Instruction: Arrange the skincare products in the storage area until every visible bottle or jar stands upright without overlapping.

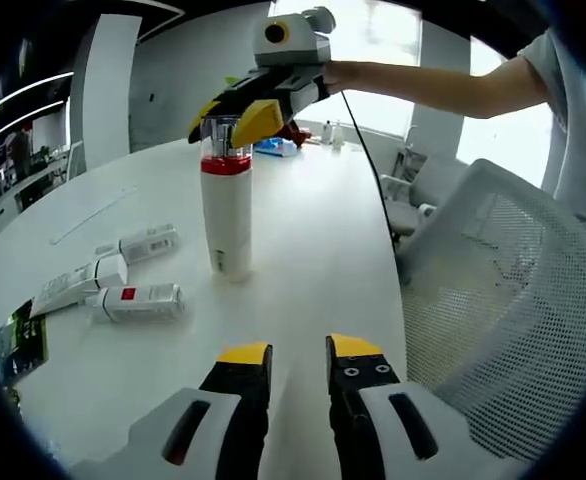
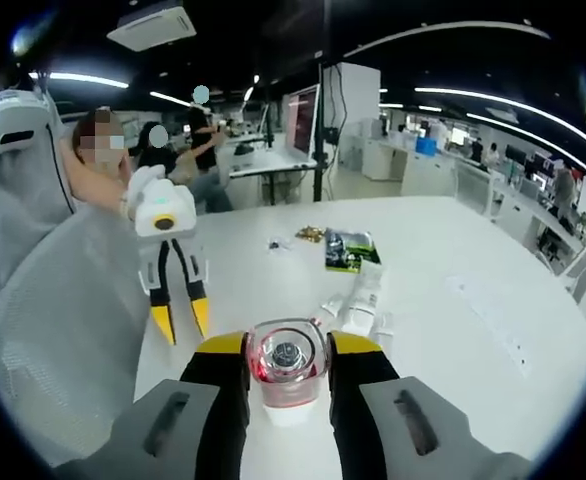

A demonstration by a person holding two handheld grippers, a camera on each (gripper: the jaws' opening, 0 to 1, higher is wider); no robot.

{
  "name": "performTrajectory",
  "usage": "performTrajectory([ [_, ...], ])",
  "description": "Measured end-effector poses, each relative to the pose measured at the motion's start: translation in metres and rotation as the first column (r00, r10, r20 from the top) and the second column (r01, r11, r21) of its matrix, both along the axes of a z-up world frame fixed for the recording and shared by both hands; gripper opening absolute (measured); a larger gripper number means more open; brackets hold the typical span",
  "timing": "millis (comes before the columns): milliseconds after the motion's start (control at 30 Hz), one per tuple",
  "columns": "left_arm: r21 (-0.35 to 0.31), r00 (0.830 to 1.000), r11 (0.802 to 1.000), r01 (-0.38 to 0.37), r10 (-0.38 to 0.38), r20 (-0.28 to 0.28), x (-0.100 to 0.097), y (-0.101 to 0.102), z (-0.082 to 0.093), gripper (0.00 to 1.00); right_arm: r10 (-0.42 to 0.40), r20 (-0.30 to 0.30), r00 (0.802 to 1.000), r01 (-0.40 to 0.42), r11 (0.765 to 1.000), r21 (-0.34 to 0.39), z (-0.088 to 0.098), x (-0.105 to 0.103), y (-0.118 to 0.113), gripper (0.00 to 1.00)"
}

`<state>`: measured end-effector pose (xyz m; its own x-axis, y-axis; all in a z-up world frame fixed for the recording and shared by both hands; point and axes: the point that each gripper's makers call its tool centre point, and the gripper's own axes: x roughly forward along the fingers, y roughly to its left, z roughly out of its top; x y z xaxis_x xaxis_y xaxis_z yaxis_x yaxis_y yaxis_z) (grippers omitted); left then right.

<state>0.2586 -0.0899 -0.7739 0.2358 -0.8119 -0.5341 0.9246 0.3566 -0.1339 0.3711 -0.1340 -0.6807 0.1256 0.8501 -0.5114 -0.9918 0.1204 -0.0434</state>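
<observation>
Steadying the upright bottle (image 1: 226,205) by its cap, right gripper (image 1: 241,118) clamps it; left gripper (image 1: 298,352) idles narrow, empty.

Black claw (image 1: 298,362), yellow tips

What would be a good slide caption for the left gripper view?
Right gripper closed on the clear cap of an upright white bottle, three tubes lying flat on the white table.
</observation>
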Motion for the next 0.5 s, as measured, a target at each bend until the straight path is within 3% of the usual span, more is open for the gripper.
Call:
performTrajectory([
  [333, 0.009, 1.000, 1.000, -0.018, 0.018, 0.001, 0.003, 0.003, 0.000, 0.18, -0.079, -0.006, 0.997, 0.079, 0.997, 0.026, 0.009, 0.001, -0.007, 0.33],
  [500, 0.011, 0.999, 0.999, -0.032, 0.031, 0.015, 0.006, 0.004, 0.005, 0.20, -0.117, 0.003, 0.993, 0.117, 0.992, 0.035, 0.012, 0.000, -0.013, 0.41],
])
